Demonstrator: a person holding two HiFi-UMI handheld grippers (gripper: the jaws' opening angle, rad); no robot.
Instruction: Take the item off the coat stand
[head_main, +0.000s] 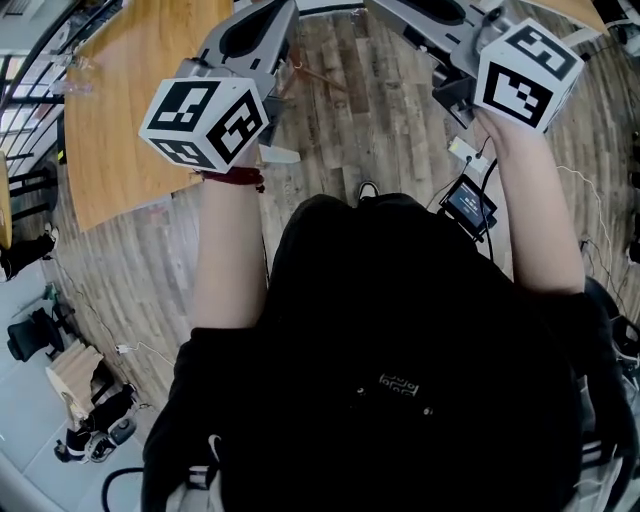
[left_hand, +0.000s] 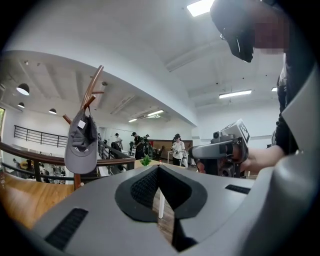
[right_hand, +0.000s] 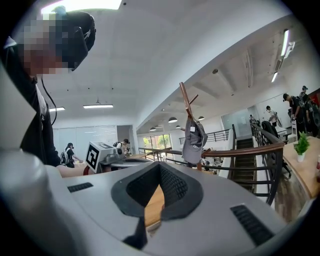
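Note:
A grey cap (left_hand: 80, 142) hangs from a peg of the wooden coat stand (left_hand: 92, 90), up and to the left in the left gripper view. In the right gripper view the same cap (right_hand: 193, 141) hangs on the stand (right_hand: 186, 102) ahead and slightly right. Both are some way off from the two grippers. My left gripper (left_hand: 159, 169) is shut with nothing in it, and so is my right gripper (right_hand: 161, 166). Both are held up side by side and point forward, the left gripper (head_main: 258, 35) and the right gripper (head_main: 440, 15) at the top of the head view.
A wooden table (head_main: 130, 100) stands ahead on the left, with a small green plant (left_hand: 145, 161) on it. A dark railing (right_hand: 260, 150) and stairs (right_hand: 250, 167) lie to the right. Several people stand far back. A small screen device (head_main: 468, 205) lies on the plank floor.

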